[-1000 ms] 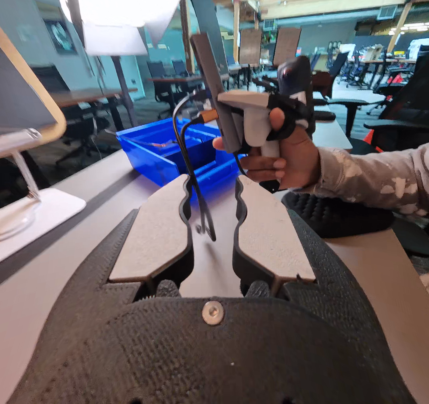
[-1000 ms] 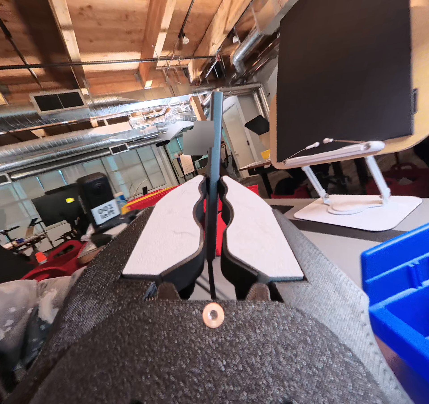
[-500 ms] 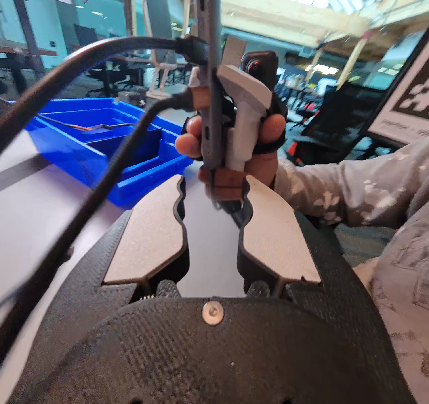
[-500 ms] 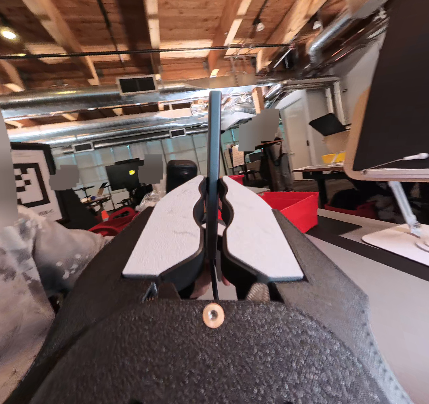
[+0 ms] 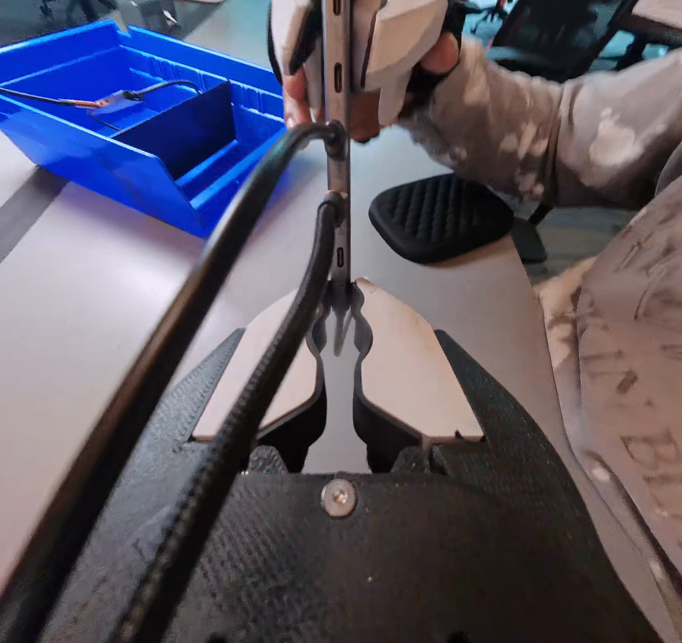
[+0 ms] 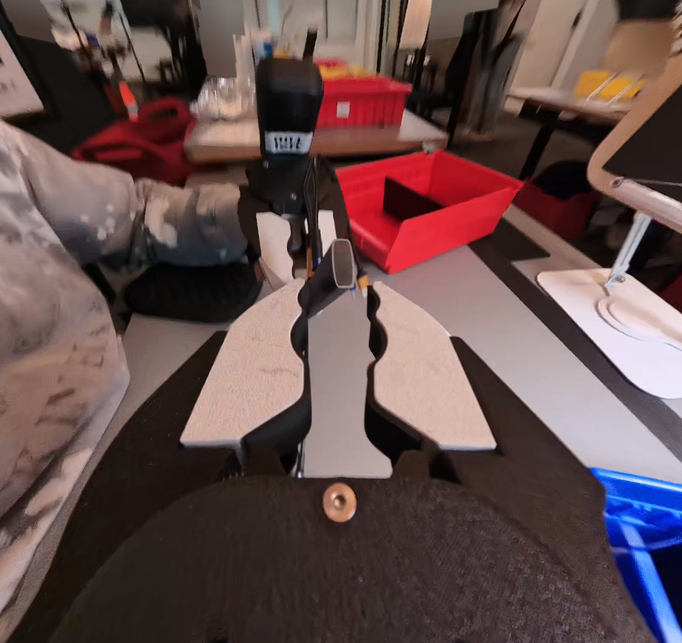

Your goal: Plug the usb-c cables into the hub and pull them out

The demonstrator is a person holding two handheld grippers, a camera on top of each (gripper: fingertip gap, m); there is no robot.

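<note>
The hub [image 5: 336,167] is a thin grey slab seen edge-on, upright above the table. My left gripper [image 5: 339,287] is shut on its lower end. Two black cables are plugged into its left side: a smooth one [image 5: 228,226] and a braided one [image 5: 295,315] below it; both trail back over my left gripper. My right gripper [image 5: 348,108] stands around the hub's upper part. In the right wrist view my right gripper [image 6: 336,289] is open, and the hub's end [image 6: 342,265] sits between its fingertips, against the left one. The left gripper [image 6: 295,234] shows beyond it.
A blue bin [image 5: 110,138] with a loose cable in it stands at the table's far left; its corner shows in the right wrist view [image 6: 646,551]. A red bin [image 6: 424,215] and a white stand base [image 6: 609,326] are on the table. A black armrest pad [image 5: 439,215] lies off the table's edge. My right fingertips sit around 8 centimeters from my left ones.
My left gripper has closed on the hub's lower end. My right gripper, shut on the hub before, has opened. Both views have tilted down toward the table.
</note>
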